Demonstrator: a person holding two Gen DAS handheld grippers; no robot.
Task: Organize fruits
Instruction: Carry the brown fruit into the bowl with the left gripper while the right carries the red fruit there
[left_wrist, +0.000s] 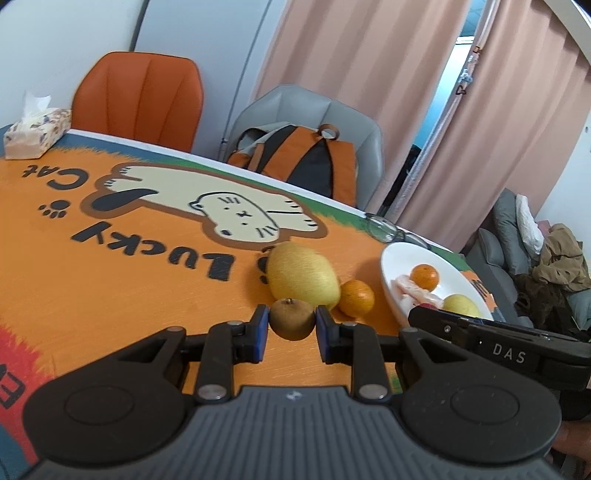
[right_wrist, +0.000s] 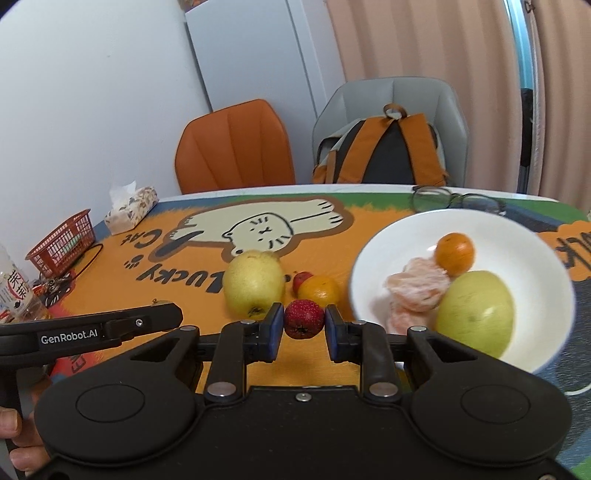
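The left tool (left_wrist: 291, 325) is clamped on a small brown fruit (left_wrist: 291, 319), its blue pads pressing both sides, and the fruit is clear of the counter (left_wrist: 110, 288). The right tool (right_wrist: 304, 324) is clamped on a small red fruit (right_wrist: 304, 318), rough-skinned, likewise gripped by both pads. Whether that fruit is clear of the surface cannot be told from the right wrist view.

On the counter, which carries an orange cover printed with a cat and lettering, a large yellow pear (left_wrist: 303, 275) lies just beyond the left tool. An orange (left_wrist: 356, 298) lies just beside the pear on its right. In the right wrist view a second small red fruit (right_wrist: 302, 280) shows behind that orange, touching or nearly so.

A white bowl (right_wrist: 517, 236) stands to the right of the loose fruit. It contains a small orange (right_wrist: 454, 254), peeled citrus segments (right_wrist: 417, 286) and a green-yellow pear (right_wrist: 474, 310), all close together.

A pair of glasses (right_wrist: 454, 199) lies beyond the bowl near the far edge. A tissue box (right_wrist: 131, 206) and a red basket (right_wrist: 61, 242) stand at the far left. Behind the counter are an orange chair (right_wrist: 234, 146) and a grey chair (right_wrist: 391, 92) holding a backpack (right_wrist: 384, 151). Part of a hand (right_wrist: 18, 443) shows at the lower left of the right wrist view.
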